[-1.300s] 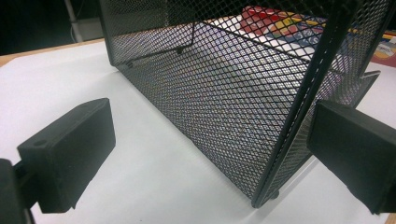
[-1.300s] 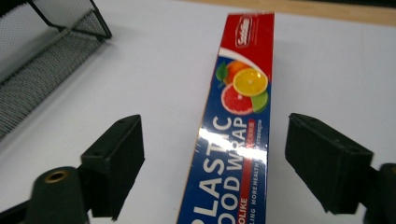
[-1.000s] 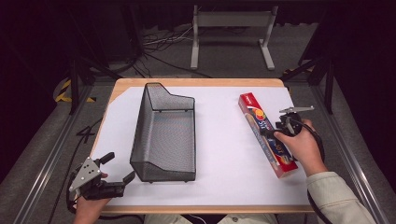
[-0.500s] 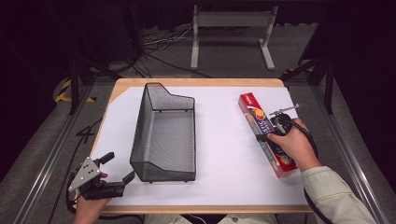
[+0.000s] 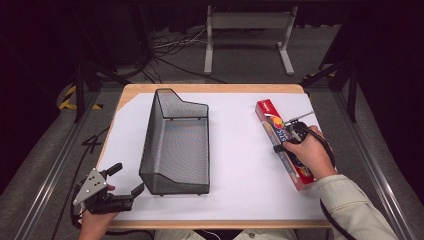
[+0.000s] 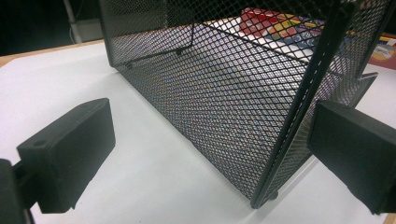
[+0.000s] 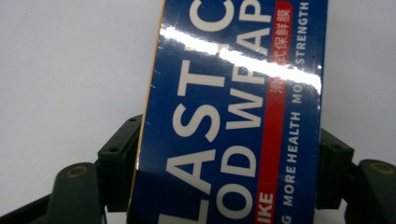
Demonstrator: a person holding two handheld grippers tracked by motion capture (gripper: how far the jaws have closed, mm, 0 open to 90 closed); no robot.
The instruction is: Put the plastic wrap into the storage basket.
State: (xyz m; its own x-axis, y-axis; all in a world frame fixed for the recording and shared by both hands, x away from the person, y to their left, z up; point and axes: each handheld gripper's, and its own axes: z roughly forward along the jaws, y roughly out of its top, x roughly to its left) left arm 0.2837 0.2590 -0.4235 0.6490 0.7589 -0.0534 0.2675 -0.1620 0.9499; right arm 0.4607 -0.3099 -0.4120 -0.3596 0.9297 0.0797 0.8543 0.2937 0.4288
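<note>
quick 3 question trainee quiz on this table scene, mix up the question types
1. True or false: the plastic wrap box lies inside the mesh basket.
2. Which gripper straddles the box? A) left gripper B) right gripper
3. Fill in: the left gripper's jaws stand ____ beside the basket's near corner.

Key
1. False: it lies on the white table cover, right of the basket.
2. B: its jaws have just been closing, one on each long side of the box.
3. Open.
</note>
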